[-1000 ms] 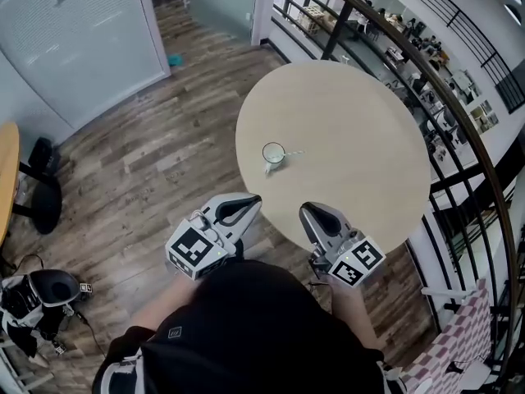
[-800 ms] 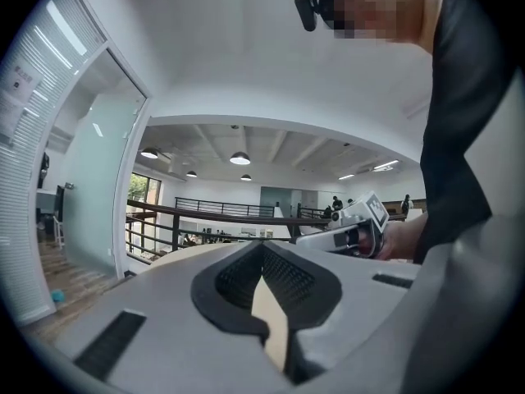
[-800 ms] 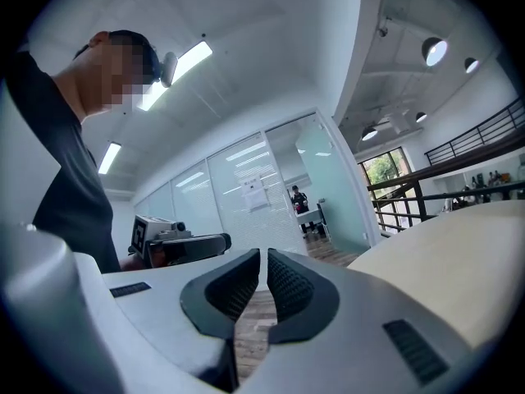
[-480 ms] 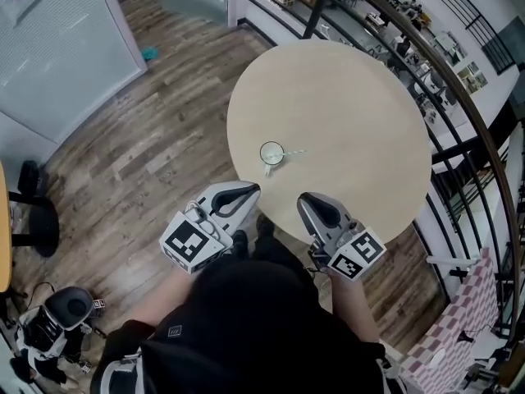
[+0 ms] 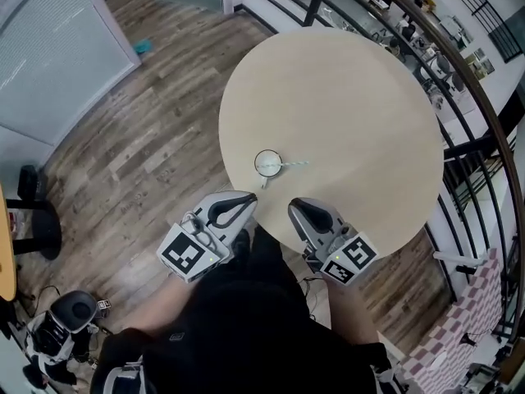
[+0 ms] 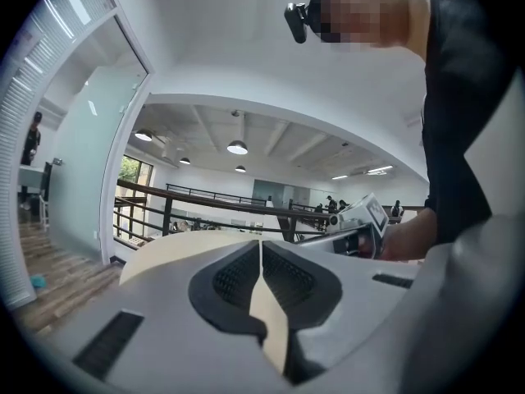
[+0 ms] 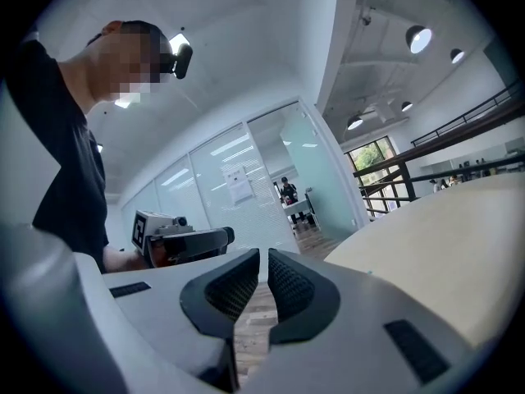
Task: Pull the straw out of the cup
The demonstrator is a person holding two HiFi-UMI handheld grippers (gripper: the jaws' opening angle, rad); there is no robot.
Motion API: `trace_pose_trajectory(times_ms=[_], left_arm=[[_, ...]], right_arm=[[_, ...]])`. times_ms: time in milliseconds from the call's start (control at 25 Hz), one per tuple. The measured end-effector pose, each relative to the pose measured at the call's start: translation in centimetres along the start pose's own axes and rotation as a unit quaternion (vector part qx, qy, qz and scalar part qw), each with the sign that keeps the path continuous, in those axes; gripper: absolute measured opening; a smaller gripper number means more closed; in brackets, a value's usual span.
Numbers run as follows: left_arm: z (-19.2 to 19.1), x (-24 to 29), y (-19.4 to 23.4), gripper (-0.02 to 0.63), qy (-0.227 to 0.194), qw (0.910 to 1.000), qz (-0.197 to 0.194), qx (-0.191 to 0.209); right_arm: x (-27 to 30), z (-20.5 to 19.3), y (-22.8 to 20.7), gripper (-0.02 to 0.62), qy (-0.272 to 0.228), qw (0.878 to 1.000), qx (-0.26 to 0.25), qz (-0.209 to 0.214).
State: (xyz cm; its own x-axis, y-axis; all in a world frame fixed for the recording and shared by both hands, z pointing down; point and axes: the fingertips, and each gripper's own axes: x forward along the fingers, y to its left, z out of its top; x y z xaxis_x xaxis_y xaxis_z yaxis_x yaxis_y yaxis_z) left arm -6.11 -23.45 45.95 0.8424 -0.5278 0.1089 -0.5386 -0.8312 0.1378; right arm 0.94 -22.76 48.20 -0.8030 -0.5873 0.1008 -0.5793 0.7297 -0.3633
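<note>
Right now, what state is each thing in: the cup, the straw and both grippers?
cup: upright on the table, near its near edge, untouched.
straw: in the cup, leaning over the rim toward the right of the head view.
left gripper: shut, nothing between its jaws, apart from the cup.
right gripper: shut, nothing between its jaws, apart from the cup.

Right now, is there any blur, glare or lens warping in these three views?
Head view: sharp and evenly lit; the railing bows with the wide lens; cup and straw small but clear. Left gripper view: fisheye, dark corners, bright ceiling lamps. Right gripper view: same warping, one glaring lamp.
</note>
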Motion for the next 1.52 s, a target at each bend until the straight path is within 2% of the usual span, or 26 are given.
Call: trace_pose_trajectory(times_ms=[320,440,640,720,800,920,1080,1520], left_arm=[[-4.6,2.5,2.4,0.009,0.009,0.9999,-0.012,-0.007],[-6.2,3.5,3.1,0.009,0.02,0.9996,-0.022,0.005],[-8.6,5.2,3.2,0.011,0.051,0.9973,-0.033,0.04],[-9.8,5.5,3.1,0.012,0.065,0.9963,-0.038,0.042],[-11.0,5.8,3.3,0.027,0.073,0.9959,-0.039,0.035],[-12.8,6.0,4.2,0.081,0.078,0.9962,-0.032,0.021],[-15.2,6.6,5.3,0.111,0.089,0.9958,-0.022,-0.001],[-19.2,7.2,6.0,0.115,0.111,0.9925,-0.023,-0.047]], right_arm=[[2.1,-2.8,-4.8,0.041,0.011,1.0,-0.007,-0.01],[3.1,-4.0,-5.7,0.081,0.017,1.0,-0.005,-0.006],[4.1,-6.6,-7.1,0.11,0.039,0.999,-0.009,0.005],[4.5,-7.4,-7.7,0.126,0.043,0.999,-0.007,0.007],[5.1,-8.1,-8.6,0.14,0.041,0.999,0.005,0.007],[6.2,-9.0,-10.0,0.152,0.041,0.999,0.015,0.001],[7.3,-9.9,-11.7,0.156,0.038,0.999,0.025,-0.005],[8.9,-11.1,-13.9,0.158,0.042,0.998,0.04,-0.025]])
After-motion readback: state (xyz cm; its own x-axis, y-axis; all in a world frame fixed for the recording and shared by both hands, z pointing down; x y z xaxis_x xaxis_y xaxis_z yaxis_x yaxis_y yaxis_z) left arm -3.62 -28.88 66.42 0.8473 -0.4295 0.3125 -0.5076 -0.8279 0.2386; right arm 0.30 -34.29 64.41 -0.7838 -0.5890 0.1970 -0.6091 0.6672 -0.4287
